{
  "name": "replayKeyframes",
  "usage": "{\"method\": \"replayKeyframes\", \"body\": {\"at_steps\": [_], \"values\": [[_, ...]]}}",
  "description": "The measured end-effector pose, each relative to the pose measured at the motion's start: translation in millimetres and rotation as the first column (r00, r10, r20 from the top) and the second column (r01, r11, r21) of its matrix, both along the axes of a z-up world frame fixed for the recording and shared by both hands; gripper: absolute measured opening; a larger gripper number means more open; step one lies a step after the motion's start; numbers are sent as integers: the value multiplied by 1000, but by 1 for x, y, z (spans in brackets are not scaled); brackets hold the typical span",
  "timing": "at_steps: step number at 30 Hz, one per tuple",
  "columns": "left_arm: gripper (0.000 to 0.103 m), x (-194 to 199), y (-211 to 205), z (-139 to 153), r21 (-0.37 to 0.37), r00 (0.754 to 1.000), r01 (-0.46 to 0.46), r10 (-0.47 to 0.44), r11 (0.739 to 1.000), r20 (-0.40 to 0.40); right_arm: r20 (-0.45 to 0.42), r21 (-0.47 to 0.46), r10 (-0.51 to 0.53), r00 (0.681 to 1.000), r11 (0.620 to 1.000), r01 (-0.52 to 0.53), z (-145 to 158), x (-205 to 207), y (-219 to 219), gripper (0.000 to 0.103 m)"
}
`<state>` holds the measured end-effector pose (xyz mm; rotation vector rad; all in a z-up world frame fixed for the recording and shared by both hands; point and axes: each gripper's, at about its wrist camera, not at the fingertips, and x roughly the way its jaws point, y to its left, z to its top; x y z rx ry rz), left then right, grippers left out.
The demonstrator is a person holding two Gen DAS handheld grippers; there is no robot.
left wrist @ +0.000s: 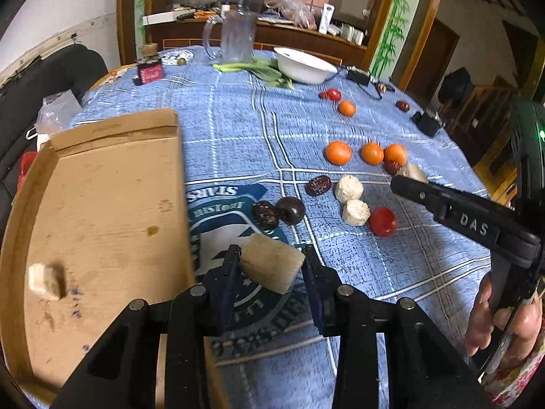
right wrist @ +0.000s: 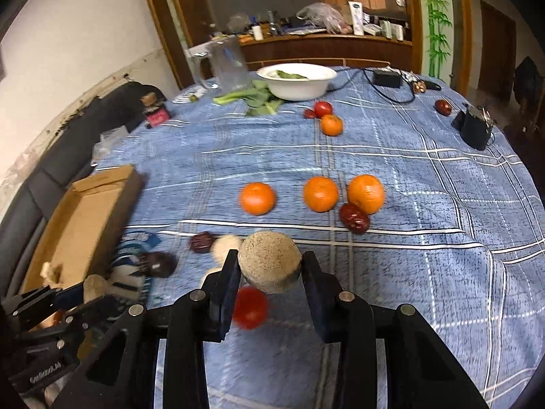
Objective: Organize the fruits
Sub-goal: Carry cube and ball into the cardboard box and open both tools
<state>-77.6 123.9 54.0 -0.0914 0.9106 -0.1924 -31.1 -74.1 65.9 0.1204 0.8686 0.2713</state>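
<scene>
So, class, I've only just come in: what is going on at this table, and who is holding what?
A person is sorting food items on a blue checked tablecloth with two tools. The left hand-held gripper is shut on a pale cut chunk beside an open cardboard box, which already holds one similar pale piece. The right hand-held gripper is shut on a round beige piece. Oranges, red dates and a tomato lie on the cloth.

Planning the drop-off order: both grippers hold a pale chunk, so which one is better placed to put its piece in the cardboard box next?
Left. The left gripper holds its chunk right beside the cardboard box; the right gripper is farther away.
</scene>
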Motion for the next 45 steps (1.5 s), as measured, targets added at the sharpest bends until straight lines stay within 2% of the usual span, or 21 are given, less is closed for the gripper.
{"method": "replayKeyframes", "body": {"at_steps": [4,11,17,21,29,35,38,41,42,45], "values": [[35,-14,27,13,-25,998,-46,47,999,31,28,-1,57,998,998,-57,18,-19,25,40],[35,-26,99,27,-39,983,-169,171,985,61,39,8,192,981,981,-193,40,-47,84,40],[35,-19,155,25,-9,962,-268,269,963,46,8,23,310,951,950,-310,39,-60,146,40],[35,-6,178,10,20,952,-307,306,952,13,-14,-11,368,930,930,-368,27,-61,185,40],[35,14,190,-13,38,947,-312,314,949,-64,-72,-84,398,914,911,-403,-2,-46,226,40],[36,16,187,-13,48,948,-308,310,950,-74,-114,-104,395,912,908,-406,-23,-38,237,41],[47,15,188,-13,39,947,-310,313,950,-80,-106,-101,396,912,908,-406,-24,-38,239,42],[50,8,188,-8,16,946,-314,315,949,-75,-90,-99,395,914,910,-403,-19,-40,236,52],[54,6,189,-5,5,946,-315,314,949,-73,-79,-98,393,916,911,-400,-15,-42,235,54],[61,-10,189,9,-35,946,-323,322,946,-42,-50,-74,389,920,917,-392,-3,-48,225,55]]}}
